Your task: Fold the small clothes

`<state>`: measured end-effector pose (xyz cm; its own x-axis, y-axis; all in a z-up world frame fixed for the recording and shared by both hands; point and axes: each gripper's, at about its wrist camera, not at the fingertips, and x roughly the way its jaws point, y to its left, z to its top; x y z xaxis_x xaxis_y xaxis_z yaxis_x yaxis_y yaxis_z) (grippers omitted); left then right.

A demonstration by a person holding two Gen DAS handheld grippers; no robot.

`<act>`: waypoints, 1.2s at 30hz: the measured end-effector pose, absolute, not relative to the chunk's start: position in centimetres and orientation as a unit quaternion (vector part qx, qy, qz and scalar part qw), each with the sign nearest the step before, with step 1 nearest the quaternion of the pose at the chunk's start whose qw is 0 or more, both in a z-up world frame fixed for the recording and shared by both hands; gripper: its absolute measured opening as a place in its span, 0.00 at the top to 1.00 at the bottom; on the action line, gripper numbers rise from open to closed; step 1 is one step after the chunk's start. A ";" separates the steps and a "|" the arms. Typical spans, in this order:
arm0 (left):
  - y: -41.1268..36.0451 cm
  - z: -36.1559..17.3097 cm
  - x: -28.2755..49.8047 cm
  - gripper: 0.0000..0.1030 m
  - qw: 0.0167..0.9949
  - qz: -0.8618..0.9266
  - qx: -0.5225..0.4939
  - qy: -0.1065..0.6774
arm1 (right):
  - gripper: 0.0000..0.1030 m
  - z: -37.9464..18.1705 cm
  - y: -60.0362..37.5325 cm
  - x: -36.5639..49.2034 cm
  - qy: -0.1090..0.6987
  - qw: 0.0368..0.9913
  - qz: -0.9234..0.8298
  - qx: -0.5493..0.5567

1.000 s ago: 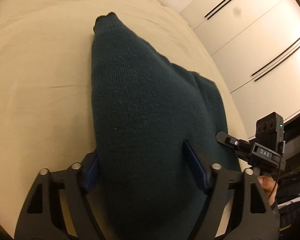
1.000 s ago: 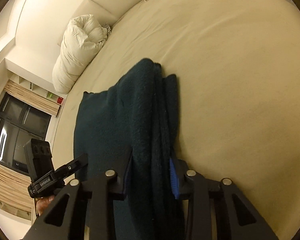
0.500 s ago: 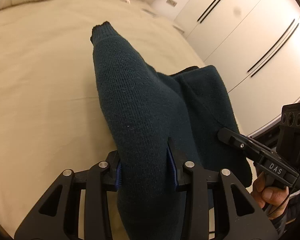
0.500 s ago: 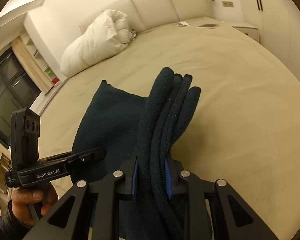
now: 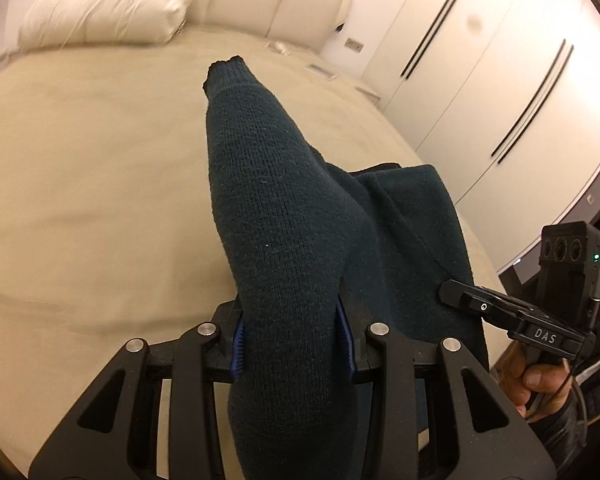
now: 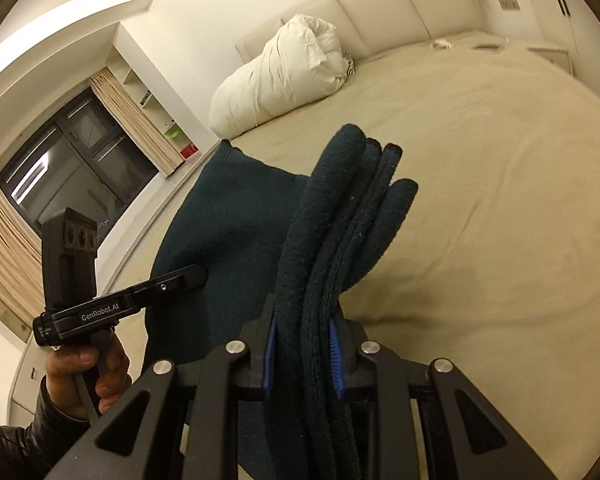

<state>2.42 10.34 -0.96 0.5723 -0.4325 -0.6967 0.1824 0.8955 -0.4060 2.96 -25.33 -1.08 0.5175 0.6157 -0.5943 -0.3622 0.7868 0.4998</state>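
Two grippers – left gripper [image 5: 292,344], right gripper [image 6: 302,354] – jaws clamped on the teal knit garment [image 5: 276,216] above the bed [image 5: 80,184]

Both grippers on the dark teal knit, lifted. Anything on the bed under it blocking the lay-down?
Nothing visible. The left gripper and right gripper both clamp the dark teal knit garment. The beige sheet nearby is bare; the white duvet bundle sits far off by the headboard.

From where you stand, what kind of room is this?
A bedroom, most likely. A wide bed with a beige sheet fills the view, a padded headboard runs behind it, and a rolled white duvet lies at its head. White wardrobe doors line one side.
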 end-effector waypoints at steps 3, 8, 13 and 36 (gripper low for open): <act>11.6 -5.3 1.6 0.67 0.862 -0.160 -0.157 0.454 | 0.77 -5.0 -25.0 2.8 0.422 0.845 0.276 0.174; 13.3 -13.4 2.7 0.50 0.829 -0.150 -0.231 0.487 | 0.67 -13.0 -27.3 4.4 0.485 0.812 0.229 0.229; 13.8 -10.9 2.4 0.45 0.840 -0.141 -0.196 0.486 | 0.46 -12.2 -29.4 3.4 0.475 0.816 0.217 0.249; 3.1 -11.1 8.6 0.34 0.891 -0.084 -0.033 0.446 | 1.00 -14.3 -25.8 11.6 0.475 0.767 0.262 0.342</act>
